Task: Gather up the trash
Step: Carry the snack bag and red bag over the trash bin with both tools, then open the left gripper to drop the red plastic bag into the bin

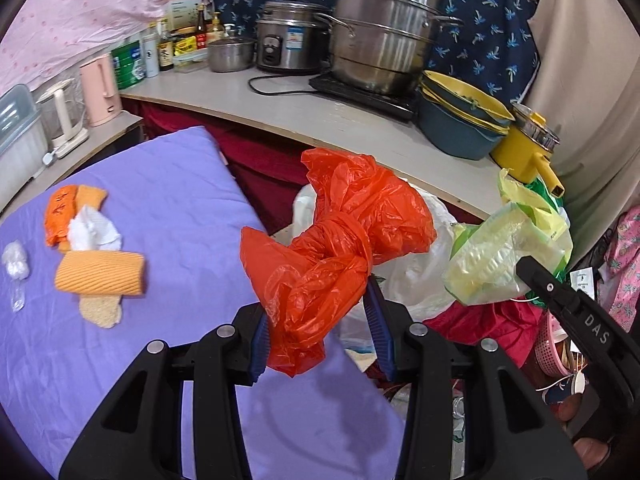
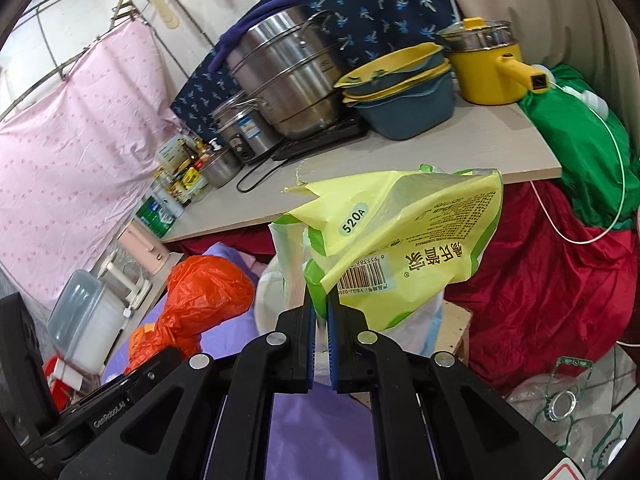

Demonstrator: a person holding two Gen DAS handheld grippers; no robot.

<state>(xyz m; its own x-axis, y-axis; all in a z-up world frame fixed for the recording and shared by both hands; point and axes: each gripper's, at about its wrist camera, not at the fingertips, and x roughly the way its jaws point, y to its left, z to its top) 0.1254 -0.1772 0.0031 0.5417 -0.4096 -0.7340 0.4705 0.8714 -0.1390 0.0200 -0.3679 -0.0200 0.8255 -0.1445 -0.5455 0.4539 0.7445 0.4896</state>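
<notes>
The left tool (image 1: 320,320) has its blue pads partway apart, pressed on the lower bunch of a crumpled red bag (image 1: 332,256). The bag is knotted in the middle and flares out above the fingers, hanging in the air past the edge of the purple sheet (image 1: 168,208).

The right tool (image 2: 320,312) is clamped nearly flat on a corner of a yellow-green wrapper (image 2: 400,240), which sticks up and to the right of the pads, barcode side facing the camera. In the left view this wrapper (image 1: 500,256) hangs just right of the red bag, with the right tool's black finger at its lower edge.

Both pieces are held over a white bag (image 1: 416,276) that sits below and between them, beside dark red cloth (image 2: 540,280).

Back on the purple sheet, well left of the left tool, lie orange sponges (image 1: 100,272), a white tissue wad (image 1: 94,234) and a small clear wrapper (image 1: 16,266).

Behind, the tabletop (image 1: 320,120) carries steel pots (image 1: 380,36) and a yellow pot (image 2: 484,68).
</notes>
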